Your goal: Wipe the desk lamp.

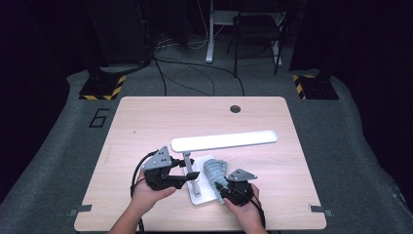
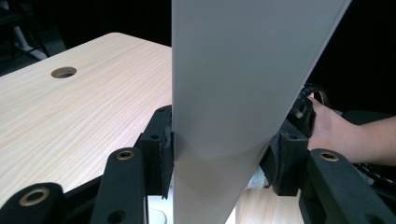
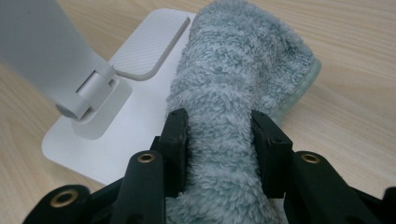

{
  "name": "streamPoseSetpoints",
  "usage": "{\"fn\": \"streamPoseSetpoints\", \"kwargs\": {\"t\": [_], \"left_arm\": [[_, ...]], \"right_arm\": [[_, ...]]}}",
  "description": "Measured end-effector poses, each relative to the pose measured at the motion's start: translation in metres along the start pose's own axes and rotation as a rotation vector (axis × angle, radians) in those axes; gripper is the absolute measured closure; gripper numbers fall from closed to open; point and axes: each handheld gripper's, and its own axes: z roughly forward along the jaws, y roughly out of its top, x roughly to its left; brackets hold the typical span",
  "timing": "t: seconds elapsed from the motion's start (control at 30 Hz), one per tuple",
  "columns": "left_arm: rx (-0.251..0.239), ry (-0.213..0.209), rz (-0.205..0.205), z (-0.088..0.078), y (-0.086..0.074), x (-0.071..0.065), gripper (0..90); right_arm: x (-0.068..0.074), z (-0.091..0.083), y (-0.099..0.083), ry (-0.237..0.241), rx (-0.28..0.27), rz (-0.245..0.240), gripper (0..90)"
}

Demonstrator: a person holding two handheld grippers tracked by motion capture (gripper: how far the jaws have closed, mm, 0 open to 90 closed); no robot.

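Jaws of the left gripper clamp the lamp's upright arm, steadying the desk lamp near the bench's front edge; free bench lies beyond. Those of the right gripper pinch a grey fluffy cloth draped on the lamp's base, apparently for wiping.

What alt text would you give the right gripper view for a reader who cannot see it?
The right gripper's two black jaws are shut on a fluffy grey-green cloth, which lies partly on the white base of a desk lamp. The lamp's hinge and lower arm rise at upper left, on a light wooden table.
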Motion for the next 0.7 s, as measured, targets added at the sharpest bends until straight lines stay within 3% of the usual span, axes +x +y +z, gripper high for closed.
{"fn": "streamPoseSetpoints", "kwargs": {"t": [0.33,0.37,0.6,0.7], "left_arm": [[0.000,-0.001,0.011,0.000,0.000,0.001,51.7],[0.001,-0.001,0.012,0.000,0.000,0.001,51.8],[0.002,-0.006,0.016,0.000,0.000,0.001,51.8],[0.010,-0.004,0.013,-0.001,0.001,0.001,51.7]], "right_arm": [[-0.004,0.014,0.013,-0.021,0.008,-0.020,61.4],[-0.004,0.016,0.015,-0.021,0.009,0.000,61.4],[-0.007,0.029,0.028,-0.028,0.023,-0.019,61.0],[-0.007,0.034,0.035,-0.035,0.024,-0.004,61.0]]}}
